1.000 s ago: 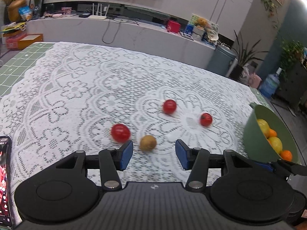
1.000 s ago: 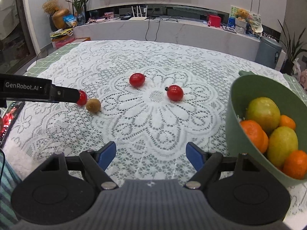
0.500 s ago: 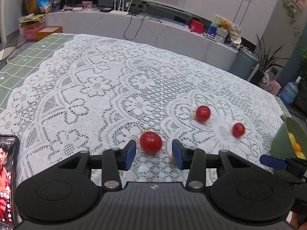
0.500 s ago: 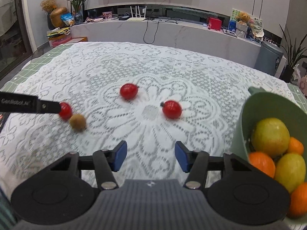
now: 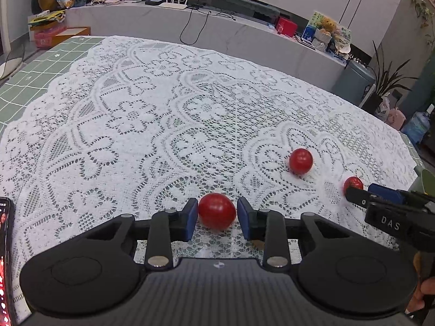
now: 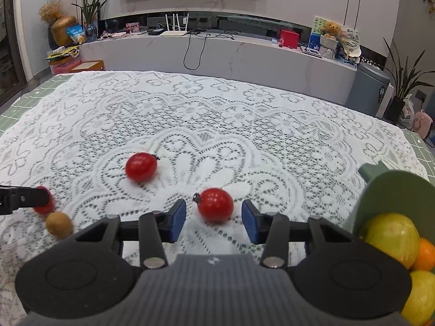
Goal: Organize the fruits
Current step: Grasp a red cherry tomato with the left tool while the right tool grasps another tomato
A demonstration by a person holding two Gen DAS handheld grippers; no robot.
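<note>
Both of our grippers have slid forward over the lace tablecloth (image 6: 244,125) since a second ago, jaws closing, each now framing a tomato. At the right edge sits our green bowl (image 6: 391,187) of citrus. Our left gripper (image 5: 217,218) has its blue pads just beside the near tomato (image 5: 217,211), a sliver of gap on the right side, so not yet clamped. Our right gripper (image 6: 214,218) stands wider apart around the stemmed tomato (image 6: 216,205), clear gaps both sides. A third tomato (image 6: 141,166) lies farther out; a brown kiwi (image 6: 59,224) rests left.
</note>
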